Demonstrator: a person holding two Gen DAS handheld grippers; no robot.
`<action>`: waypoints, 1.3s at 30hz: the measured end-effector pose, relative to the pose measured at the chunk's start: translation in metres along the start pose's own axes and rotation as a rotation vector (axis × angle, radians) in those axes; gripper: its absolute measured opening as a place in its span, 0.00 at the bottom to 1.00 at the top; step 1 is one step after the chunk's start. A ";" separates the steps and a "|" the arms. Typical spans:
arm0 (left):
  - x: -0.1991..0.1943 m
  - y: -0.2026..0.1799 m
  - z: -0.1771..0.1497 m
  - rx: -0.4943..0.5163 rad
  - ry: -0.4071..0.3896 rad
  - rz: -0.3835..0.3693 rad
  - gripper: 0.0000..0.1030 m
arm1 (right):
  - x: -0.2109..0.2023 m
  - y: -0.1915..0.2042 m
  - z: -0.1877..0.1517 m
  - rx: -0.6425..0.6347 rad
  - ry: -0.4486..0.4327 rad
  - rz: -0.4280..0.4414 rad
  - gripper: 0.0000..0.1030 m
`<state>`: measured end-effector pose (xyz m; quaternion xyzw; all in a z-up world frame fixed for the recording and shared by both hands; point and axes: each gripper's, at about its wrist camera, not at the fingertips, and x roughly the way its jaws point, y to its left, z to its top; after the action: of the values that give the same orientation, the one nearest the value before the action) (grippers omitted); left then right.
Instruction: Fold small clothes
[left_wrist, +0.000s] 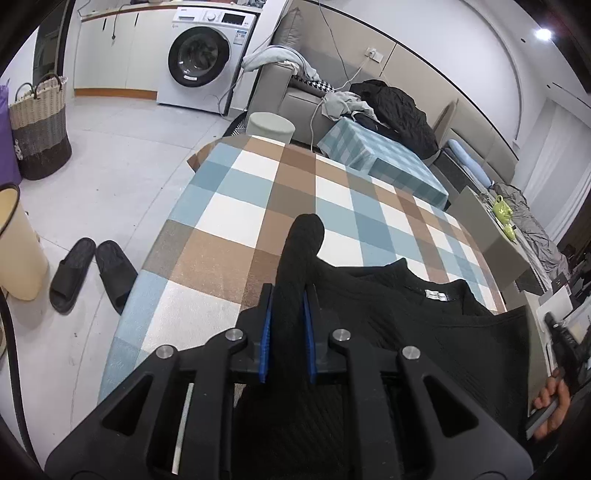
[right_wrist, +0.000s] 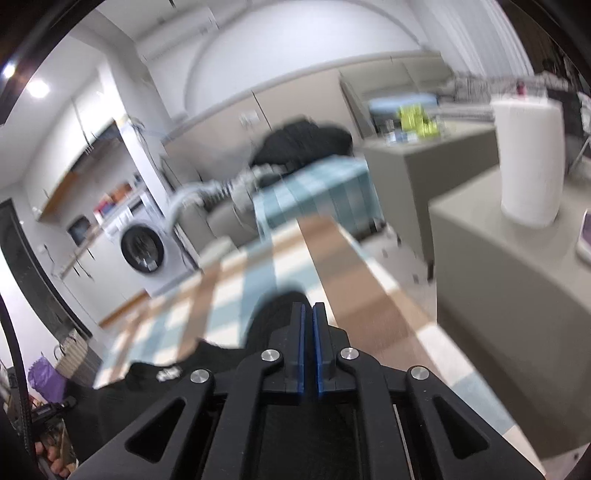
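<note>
A small black knit garment (left_wrist: 417, 325) lies on the checked tablecloth (left_wrist: 236, 206), with a white neck label (left_wrist: 436, 294). My left gripper (left_wrist: 288, 291) is shut on its left sleeve (left_wrist: 301, 251), which sticks out past the blue pads. In the blurred right wrist view my right gripper (right_wrist: 308, 308) has its pads nearly together over the garment's right sleeve (right_wrist: 269, 314); whether cloth is pinched between them is hidden. The garment's body (right_wrist: 147, 384) shows at lower left.
A folded teal checked cloth (left_wrist: 380, 162) lies at the table's far side. A grey cabinet (right_wrist: 517, 295) with a paper roll (right_wrist: 530, 158) stands to the right. Slippers (left_wrist: 92, 269), a woven basket (left_wrist: 40, 125) and a washing machine (left_wrist: 203, 59) are on the left.
</note>
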<state>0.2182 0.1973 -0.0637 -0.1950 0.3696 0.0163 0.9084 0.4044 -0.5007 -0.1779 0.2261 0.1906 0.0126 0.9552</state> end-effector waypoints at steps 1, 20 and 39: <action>-0.002 0.000 -0.002 0.004 0.002 0.001 0.10 | -0.002 0.002 0.002 -0.010 0.001 0.000 0.04; 0.047 -0.005 0.012 0.044 0.081 0.083 0.27 | 0.042 -0.009 -0.025 0.034 0.283 -0.122 0.42; -0.029 -0.002 0.007 -0.012 -0.078 -0.048 0.05 | 0.066 -0.006 -0.017 -0.024 0.264 -0.189 0.05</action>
<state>0.2025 0.2013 -0.0392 -0.2084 0.3289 0.0043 0.9211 0.4589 -0.4917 -0.2185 0.1920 0.3346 -0.0455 0.9215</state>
